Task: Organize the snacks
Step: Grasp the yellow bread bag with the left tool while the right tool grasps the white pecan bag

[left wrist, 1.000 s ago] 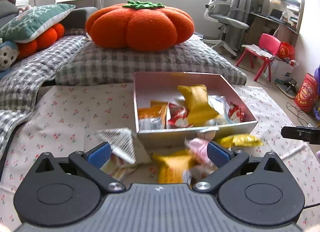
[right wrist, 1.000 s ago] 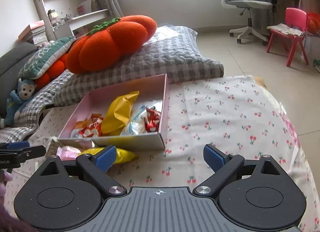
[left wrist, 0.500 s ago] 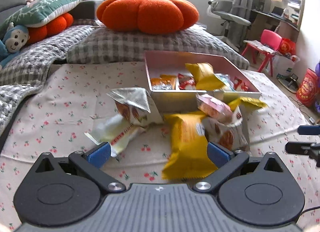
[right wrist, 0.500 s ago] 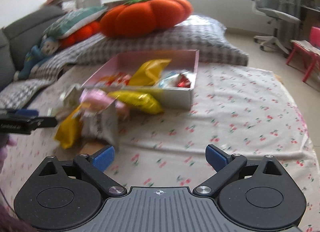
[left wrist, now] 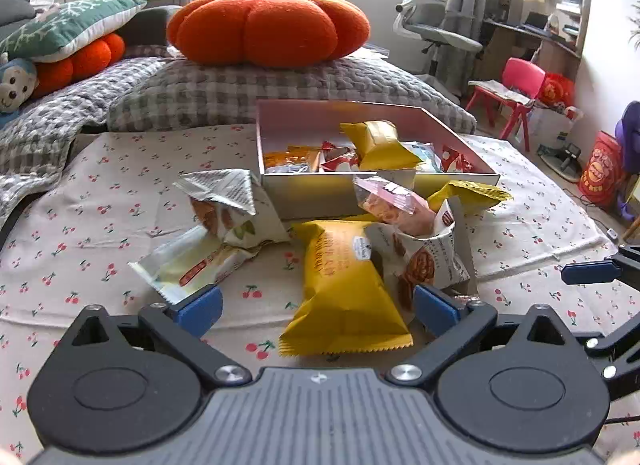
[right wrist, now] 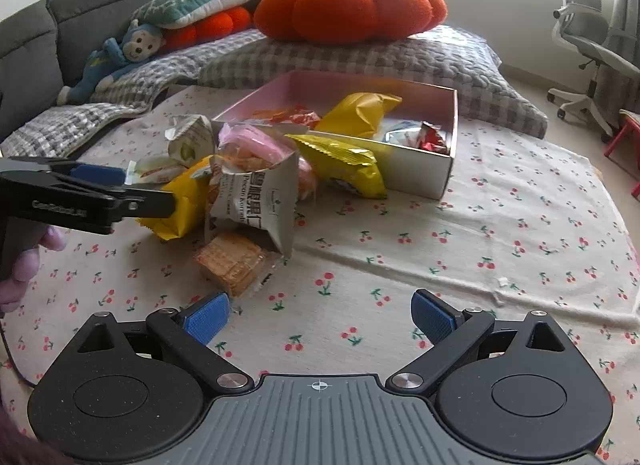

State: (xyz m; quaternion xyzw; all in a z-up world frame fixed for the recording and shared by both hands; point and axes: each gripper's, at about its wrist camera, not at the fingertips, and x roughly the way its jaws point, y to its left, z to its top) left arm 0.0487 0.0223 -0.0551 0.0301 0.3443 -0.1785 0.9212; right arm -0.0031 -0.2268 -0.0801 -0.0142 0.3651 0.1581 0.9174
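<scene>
I see a pile of snacks on the cherry cloth [right wrist: 460,249], right in front of the pink box [left wrist: 276,197]. The big yellow packet [left wrist: 344,289] lies closest to my left claw. Next to it a grey paper bag [right wrist: 256,201] stands up, with a pink packet [left wrist: 392,201] leaning out of its top. A square biscuit pack [right wrist: 232,261] lies flat in front of that bag. Another yellow bag [right wrist: 340,161] leans on the box wall. Two pale packets [left wrist: 224,201] lie to the left of the pile.

Inside the box there are more snacks: a yellow one [left wrist: 376,145], some orange and red ones, and a blue-white one.

My left claw [left wrist: 316,311] is wide apart with nothing in it, and the yellow packet's end sits between its blue tips. My right claw [right wrist: 320,319] is wide apart too, with nothing in it, over bare cloth near the biscuit pack.

Behind the box is a grey checked cushion [left wrist: 224,93] with a big orange pumpkin pillow [left wrist: 272,25] on top.
</scene>
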